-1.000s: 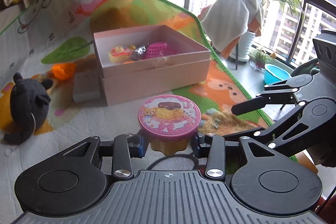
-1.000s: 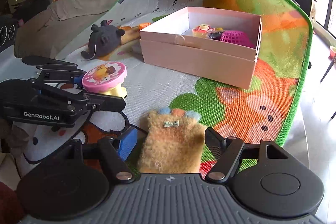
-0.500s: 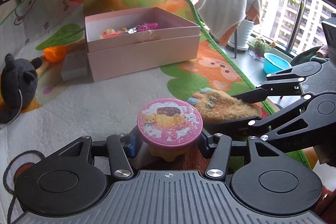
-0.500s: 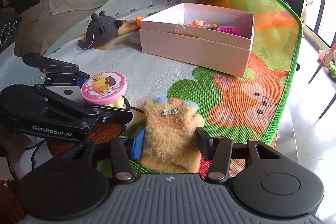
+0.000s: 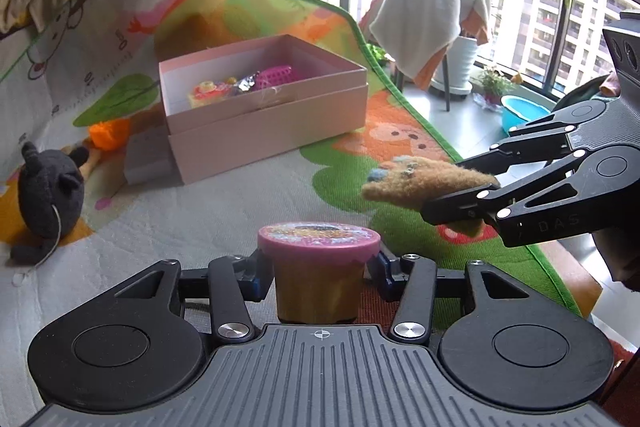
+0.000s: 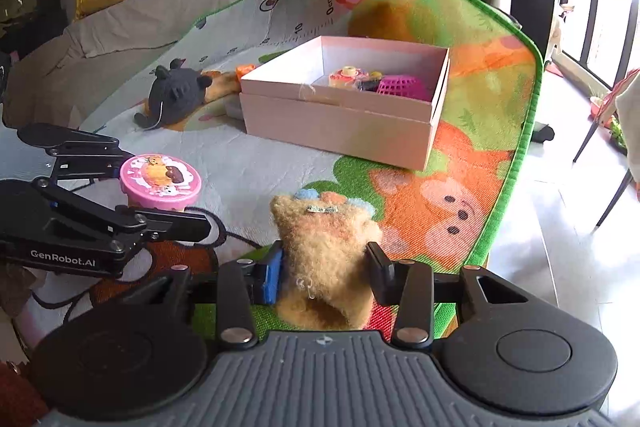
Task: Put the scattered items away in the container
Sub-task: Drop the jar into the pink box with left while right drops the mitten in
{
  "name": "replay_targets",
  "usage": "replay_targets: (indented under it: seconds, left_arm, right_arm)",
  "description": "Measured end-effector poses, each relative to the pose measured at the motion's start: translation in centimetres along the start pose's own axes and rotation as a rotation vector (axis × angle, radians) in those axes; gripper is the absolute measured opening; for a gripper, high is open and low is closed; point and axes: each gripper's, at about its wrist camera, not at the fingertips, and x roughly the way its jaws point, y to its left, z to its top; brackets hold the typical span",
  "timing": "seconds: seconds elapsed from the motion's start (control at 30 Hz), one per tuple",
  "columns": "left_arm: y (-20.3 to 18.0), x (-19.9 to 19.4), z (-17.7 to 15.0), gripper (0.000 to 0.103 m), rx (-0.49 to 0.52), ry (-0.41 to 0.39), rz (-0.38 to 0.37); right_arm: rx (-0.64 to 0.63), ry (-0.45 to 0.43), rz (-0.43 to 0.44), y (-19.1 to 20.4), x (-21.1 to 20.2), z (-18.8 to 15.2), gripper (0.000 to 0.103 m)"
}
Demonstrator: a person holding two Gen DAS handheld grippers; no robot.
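The left gripper (image 5: 318, 277) has its jaws narrowly set and closing on a pudding-shaped toy cup (image 5: 318, 267) with a pink lid; the pads press its tan body from both sides, so it is gripped, upright, lid facing up, at the near middle of the play mat (image 5: 224, 211). The right gripper (image 6: 324, 267) is also closing, its blue-padded fingers (image 6: 272, 277) squeezing the lower part of a fuzzy tan mitten (image 6: 326, 247); the mitten is held. Compared with a second ago, when the mitten lay flat on the mat between wide jaws, it is now pinched and lifted clear of the mat, and the cup, seen earlier from above with its lid picture showing, now appears almost side-on. The mitten's long axis runs along the right gripper's fingers, its cuff end buried between them and its tip, with blue patches and a small bow, pointing away toward the far pink box (image 6: 344, 115). In the left view it juts leftward from the right gripper (image 5: 460, 203), roughly level. The box sits at the far middle of the mat, open, with a pink mesh item (image 6: 400, 87) and small colourful toys inside. A dark plush toy (image 5: 48, 195) lies at the far left, well apart from both grippers.
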Motion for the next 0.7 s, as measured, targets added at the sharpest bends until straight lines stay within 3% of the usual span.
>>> replay_targets:
  seconds: [0.13, 0.33, 0.37, 0.4, 0.43, 0.47, 0.5, 0.53, 0.57, 0.63, 0.7]
  left_arm:
    - [0.5, -1.2, 2.1, 0.053, 0.011, -0.069, 0.034]
    - [2.6, -1.0, 8.2, 0.053, 0.05, -0.219, 0.063]
    - [3.0, -0.7, 9.5, 0.053, 0.061, -0.247, 0.074]
    - [3.3, -0.2, 10.9, 0.053, 0.079, -0.283, 0.091]
    - [3.6, 0.5, 12.2, 0.054, 0.098, -0.321, 0.11]
    - [4.1, 1.4, 13.4, 0.061, 0.111, -0.357, 0.126]
    - [4.7, 2.5, 14.3, 0.086, 0.114, -0.376, 0.132]
    - [5.5, 3.5, 15.0, 0.094, 0.1, -0.376, 0.129]
    - [6.2, 4.2, 15.3, 0.095, 0.067, -0.366, 0.127]
    - [7.5, 4.6, 14.8, 0.095, 0.002, -0.34, 0.105]
    - [8.2, 3.8, 12.1, 0.097, -0.019, -0.336, 0.103]
  right_arm:
    - [-0.007, -0.083, -0.007, -0.7, -1.1, 2.2, 0.04]
    - [0.028, -0.265, -0.002, -3.8, -0.4, 10.8, 0.041]
    - [0.041, -0.292, 0.004, -4.4, 0.4, 12.5, 0.045]
    - [0.057, -0.312, 0.016, -5.1, 1.2, 13.9, 0.062]
    - [0.086, -0.323, 0.026, -5.9, 2.5, 15.5, 0.072]
    - [0.12, -0.329, 0.017, -6.7, 3.7, 16.7, 0.085]
    - [0.151, -0.328, -0.007, -7.3, 4.9, 17.5, 0.086]
    - [0.171, -0.315, -0.023, -7.8, 5.8, 17.9, 0.086]
    - [0.188, -0.293, -0.028, -8.4, 6.9, 18.0, 0.087]
    - [0.205, -0.269, -0.04, -8.9, 8.2, 17.1, 0.098]
    - [0.186, -0.267, -0.089, -8.7, 9.2, 15.8, 0.103]
